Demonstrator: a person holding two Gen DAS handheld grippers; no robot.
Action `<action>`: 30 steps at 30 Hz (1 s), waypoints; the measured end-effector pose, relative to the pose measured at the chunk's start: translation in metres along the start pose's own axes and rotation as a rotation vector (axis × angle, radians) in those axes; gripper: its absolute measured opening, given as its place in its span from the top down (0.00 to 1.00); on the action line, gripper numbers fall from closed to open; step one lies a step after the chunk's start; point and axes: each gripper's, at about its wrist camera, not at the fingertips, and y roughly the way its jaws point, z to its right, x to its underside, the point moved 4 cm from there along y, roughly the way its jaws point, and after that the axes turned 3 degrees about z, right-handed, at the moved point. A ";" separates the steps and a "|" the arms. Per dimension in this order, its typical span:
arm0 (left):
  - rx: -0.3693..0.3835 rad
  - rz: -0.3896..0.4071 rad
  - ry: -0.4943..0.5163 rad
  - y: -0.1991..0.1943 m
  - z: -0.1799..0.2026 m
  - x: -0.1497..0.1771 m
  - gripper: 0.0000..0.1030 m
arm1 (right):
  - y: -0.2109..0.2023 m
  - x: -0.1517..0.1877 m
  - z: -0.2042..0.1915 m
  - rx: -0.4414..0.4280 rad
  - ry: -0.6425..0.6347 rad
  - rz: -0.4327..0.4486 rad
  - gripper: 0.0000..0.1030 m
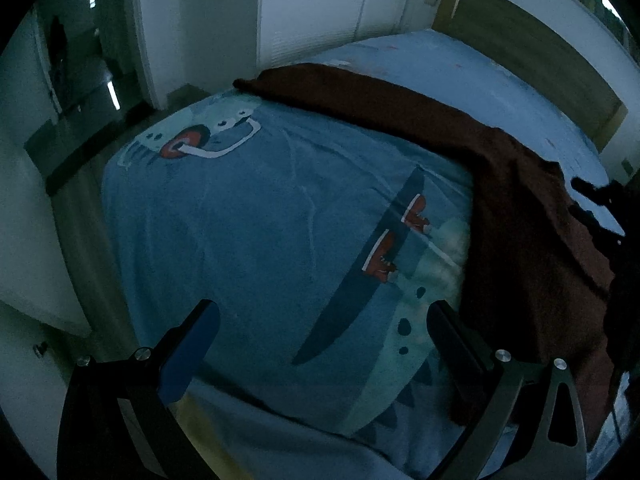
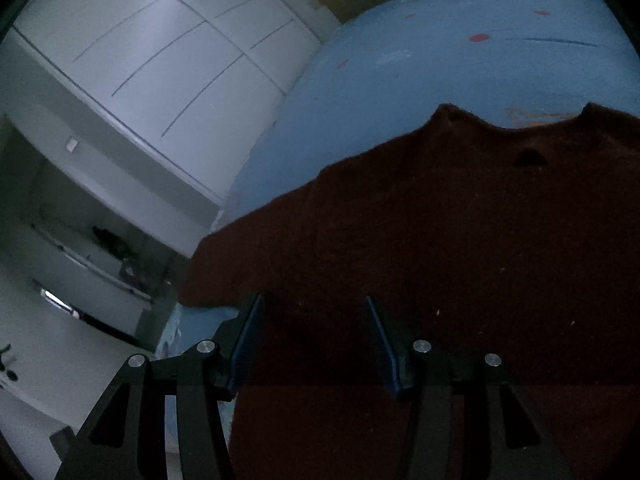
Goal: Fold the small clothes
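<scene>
A dark maroon garment (image 2: 460,232) lies spread flat on the blue bed sheet (image 2: 420,76), its neckline at the far side. In the left wrist view the same maroon garment (image 1: 520,216) runs along the right of the bed. My right gripper (image 2: 314,308) hovers over the garment's near edge, jaws apart with nothing gripped between them. My left gripper (image 1: 324,316) stands wide open above a blue cartoon-print cover (image 1: 260,220), holding nothing. Its right finger (image 1: 452,332) is close to the garment's edge.
White wardrobe doors (image 2: 140,60) stand beyond the bed on the left. A wooden headboard (image 1: 532,60) lines the bed's far side. The other gripper's dark silhouette (image 1: 600,200) shows at the right edge of the left wrist view. The room is dim.
</scene>
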 end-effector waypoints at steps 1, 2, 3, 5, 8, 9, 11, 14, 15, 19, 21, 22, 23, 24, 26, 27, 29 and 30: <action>0.006 -0.002 -0.012 0.001 -0.002 -0.001 0.01 | -0.002 -0.001 0.002 0.018 -0.004 0.008 0.48; 0.007 -0.001 -0.017 0.001 -0.003 -0.001 0.01 | -0.008 -0.003 0.003 0.041 -0.012 0.019 0.48; 0.006 0.001 -0.020 0.001 -0.003 -0.001 0.01 | -0.009 -0.005 0.005 0.064 -0.021 0.027 0.48; 0.008 0.001 -0.023 0.002 -0.003 -0.002 0.01 | -0.015 -0.007 0.011 0.166 -0.067 0.041 0.47; 0.011 -0.001 -0.031 0.005 -0.003 -0.003 0.01 | -0.013 -0.002 0.020 0.271 -0.096 0.029 0.47; 0.009 0.000 -0.031 0.005 -0.003 -0.004 0.01 | -0.011 0.001 0.023 0.293 -0.097 0.020 0.47; 0.012 -0.002 -0.031 0.007 -0.003 -0.007 0.01 | 0.000 0.017 0.029 0.313 -0.089 -0.020 0.46; 0.033 -0.007 -0.038 0.010 -0.003 -0.015 0.01 | 0.005 0.035 0.025 0.289 -0.084 -0.033 0.42; 0.035 -0.003 -0.037 0.012 -0.004 -0.021 0.01 | 0.005 0.036 0.023 0.280 -0.086 -0.031 0.41; 0.055 0.012 -0.065 0.020 -0.010 -0.043 0.01 | -0.002 0.038 0.013 0.239 -0.098 -0.031 0.42; 0.052 0.026 -0.073 0.024 -0.013 -0.054 0.01 | -0.009 0.041 0.012 0.247 -0.124 -0.028 0.42; 0.049 0.032 -0.078 0.026 -0.015 -0.059 0.01 | -0.013 0.042 0.011 0.254 -0.136 -0.026 0.42; 0.046 0.039 -0.087 0.030 -0.017 -0.066 0.01 | -0.015 0.042 0.011 0.263 -0.148 -0.024 0.42; 0.048 0.043 -0.095 0.033 -0.020 -0.071 0.01 | -0.016 0.043 0.014 0.269 -0.154 -0.024 0.42; 0.048 0.048 -0.108 0.040 -0.025 -0.082 0.01 | -0.023 0.047 0.018 0.290 -0.166 -0.023 0.42; 0.047 0.051 -0.112 0.043 -0.027 -0.086 0.01 | -0.026 0.048 0.022 0.298 -0.170 -0.022 0.42; 0.055 0.050 -0.126 0.052 -0.032 -0.096 0.01 | -0.033 0.050 0.027 0.317 -0.172 -0.019 0.42; 0.060 0.052 -0.136 0.055 -0.035 -0.101 0.01 | -0.035 0.051 0.029 0.320 -0.170 -0.016 0.42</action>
